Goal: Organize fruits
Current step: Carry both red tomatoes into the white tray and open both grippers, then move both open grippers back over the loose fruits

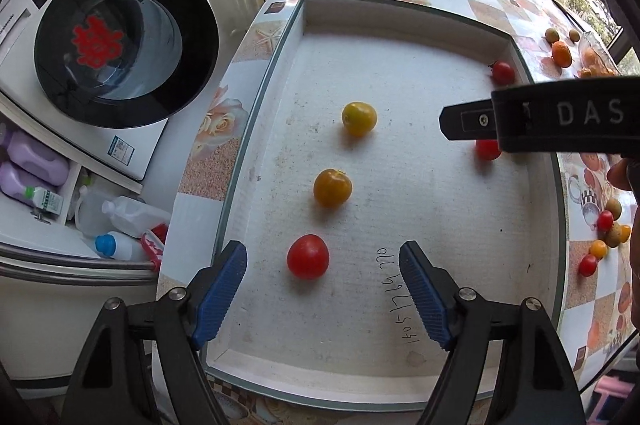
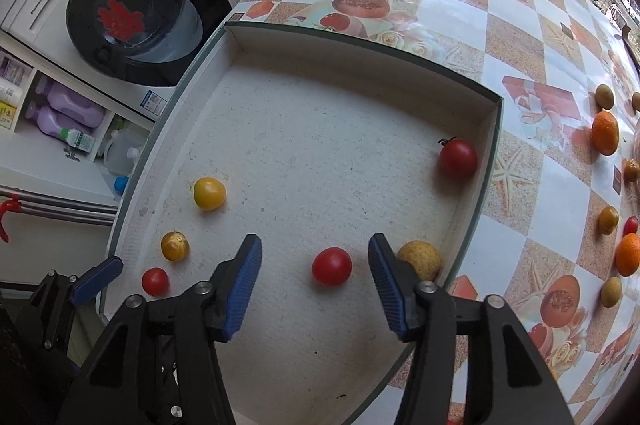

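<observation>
Your left tongs (image 1: 322, 291) stand apart over a red tomato (image 1: 308, 256) lying free in the tray (image 1: 400, 21). Your right tongs (image 2: 314, 279) gape too, another tomato (image 2: 331, 266) loose between them. More fruit (image 2: 605, 132) waits on the counter (image 2: 516, 37).

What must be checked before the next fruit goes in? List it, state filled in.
1. Left gripper open, nothing between its pads: ok.
2. Right gripper open, empty: ok.
3. Red tomato lies free in the box: ok.
4. Red tomato below the right gripper lies free: ok.
5. All fruit boxed: not ok; orange on the table.
</observation>
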`<action>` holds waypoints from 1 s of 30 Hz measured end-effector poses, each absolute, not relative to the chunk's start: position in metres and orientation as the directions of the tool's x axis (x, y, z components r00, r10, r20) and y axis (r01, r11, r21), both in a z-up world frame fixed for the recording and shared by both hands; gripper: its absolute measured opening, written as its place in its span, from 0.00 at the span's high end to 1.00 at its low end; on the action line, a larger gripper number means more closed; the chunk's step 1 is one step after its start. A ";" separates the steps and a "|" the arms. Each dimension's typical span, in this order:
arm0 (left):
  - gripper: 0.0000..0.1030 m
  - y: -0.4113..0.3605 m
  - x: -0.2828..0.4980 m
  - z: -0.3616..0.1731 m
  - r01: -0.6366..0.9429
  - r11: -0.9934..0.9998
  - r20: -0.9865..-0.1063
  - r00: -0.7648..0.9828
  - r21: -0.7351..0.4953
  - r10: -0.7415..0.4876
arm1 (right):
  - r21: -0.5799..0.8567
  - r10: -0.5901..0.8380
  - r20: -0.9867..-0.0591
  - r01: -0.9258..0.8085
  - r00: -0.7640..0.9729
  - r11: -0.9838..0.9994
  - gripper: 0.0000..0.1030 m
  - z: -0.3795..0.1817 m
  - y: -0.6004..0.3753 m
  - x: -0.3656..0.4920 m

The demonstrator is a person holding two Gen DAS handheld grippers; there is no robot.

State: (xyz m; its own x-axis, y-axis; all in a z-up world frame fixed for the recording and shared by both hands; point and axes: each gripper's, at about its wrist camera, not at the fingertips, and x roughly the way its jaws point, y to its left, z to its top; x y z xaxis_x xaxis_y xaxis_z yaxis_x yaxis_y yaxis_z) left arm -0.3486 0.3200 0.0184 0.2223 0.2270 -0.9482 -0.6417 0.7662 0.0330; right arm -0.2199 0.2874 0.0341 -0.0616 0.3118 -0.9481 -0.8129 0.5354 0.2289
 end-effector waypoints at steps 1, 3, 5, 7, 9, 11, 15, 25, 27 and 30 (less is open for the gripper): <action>0.23 0.319 -0.348 0.020 -0.640 0.767 -0.948 0.223 0.033 0.227 | 0.240 0.327 -0.943 -0.807 -0.061 0.540 0.23 0.038 0.286 -0.218; 0.23 0.317 -0.345 0.023 -0.634 0.773 -0.948 0.225 0.034 0.227 | 0.265 0.360 -0.931 -0.793 -0.062 0.548 0.21 0.047 0.281 -0.214; 0.23 0.312 -0.341 0.025 -0.623 0.781 -0.947 0.228 0.038 0.227 | 0.278 0.379 -0.924 -0.782 -0.058 0.558 0.20 0.054 0.277 -0.211; 0.23 0.308 -0.335 0.030 -0.610 0.791 -0.945 0.234 0.041 0.229 | 0.285 0.396 -0.917 -0.770 -0.046 0.571 0.20 0.061 0.270 -0.207; 0.23 0.302 -0.328 0.035 -0.595 0.802 -0.942 0.245 0.041 0.230 | 0.289 0.411 -0.911 -0.756 -0.029 0.587 0.20 0.069 0.260 -0.201; 0.23 0.295 -0.320 0.042 -0.575 0.817 -0.937 0.262 0.039 0.229 | 0.286 0.419 -0.908 -0.738 -0.006 0.611 0.20 0.075 0.244 -0.192; 0.23 0.275 -0.303 0.053 -0.521 0.853 -0.928 0.302 0.029 0.216 | 0.271 0.406 -0.913 -0.682 0.041 0.679 0.20 0.081 0.199 -0.174; 0.23 0.204 -0.261 0.074 -0.350 0.937 -0.915 0.377 0.000 0.141 | 0.188 0.277 -0.957 -0.531 0.092 0.826 0.20 0.070 0.074 -0.143; 0.23 0.190 -0.256 0.074 -0.316 0.949 -0.916 0.381 -0.004 0.123 | 0.177 0.258 -0.962 -0.511 0.090 0.841 0.20 0.065 0.055 -0.143; 0.23 0.169 -0.247 0.072 -0.271 0.963 -0.921 0.378 -0.008 0.099 | 0.162 0.235 -0.968 -0.498 0.087 0.852 0.20 0.059 0.034 -0.143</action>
State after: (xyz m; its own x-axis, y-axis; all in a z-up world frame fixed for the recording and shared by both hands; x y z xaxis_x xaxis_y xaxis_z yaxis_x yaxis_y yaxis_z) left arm -0.2474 0.1691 0.0717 0.3776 0.0987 -0.9207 -0.2711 0.9625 -0.0080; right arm -0.1429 0.0335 0.0594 0.0868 0.2353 -0.9680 -0.4980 0.8518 0.1624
